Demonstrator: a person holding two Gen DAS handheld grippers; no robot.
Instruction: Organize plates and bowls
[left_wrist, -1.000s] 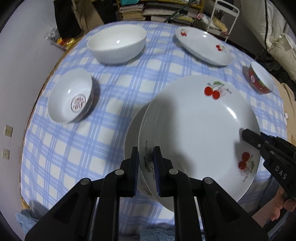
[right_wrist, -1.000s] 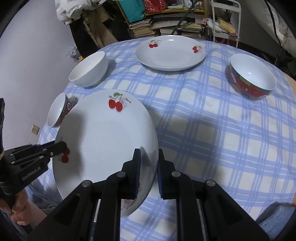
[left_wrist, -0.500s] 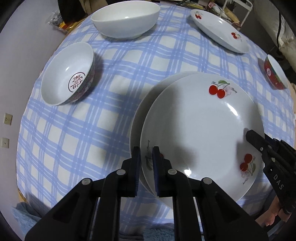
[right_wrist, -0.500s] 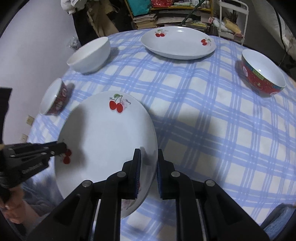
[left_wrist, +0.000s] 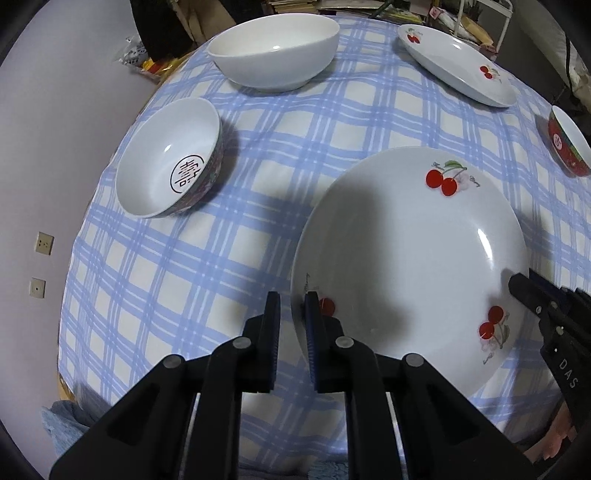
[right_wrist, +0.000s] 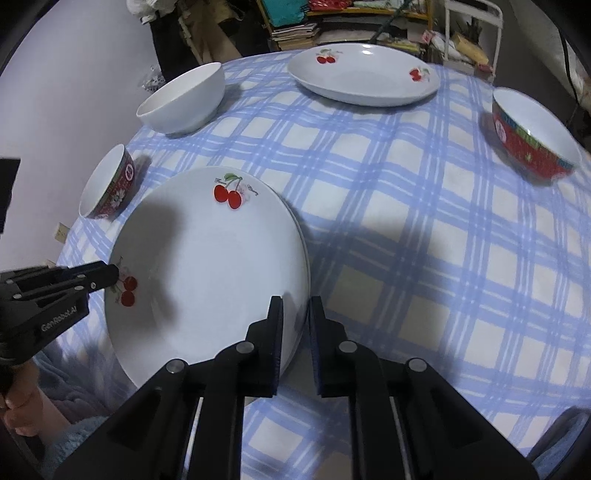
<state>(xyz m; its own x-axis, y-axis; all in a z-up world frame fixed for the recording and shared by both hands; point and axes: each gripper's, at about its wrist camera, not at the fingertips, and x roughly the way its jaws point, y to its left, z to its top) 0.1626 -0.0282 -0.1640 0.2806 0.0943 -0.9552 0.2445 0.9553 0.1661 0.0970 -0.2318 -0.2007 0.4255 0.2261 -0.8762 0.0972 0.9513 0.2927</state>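
Two cherry plates sit stacked at the counter's near edge. Both grippers, left and right, straddle the stack's rim, jaws seemingly released. A third plate and three bowls beyond remain unsorted.

the cherry plate is seen to be glazed ceramic, smooth and glossy, with a bright highlight on its rim. the same glossy glaze is shown by the plain white bowl and by the small patterned bowl. the bench is covered by a blue checked cloth, woven and matt, slightly wrinkled. the left claw and the right claw are made of matt black plastic, with dull grey metal pins set in their arms.
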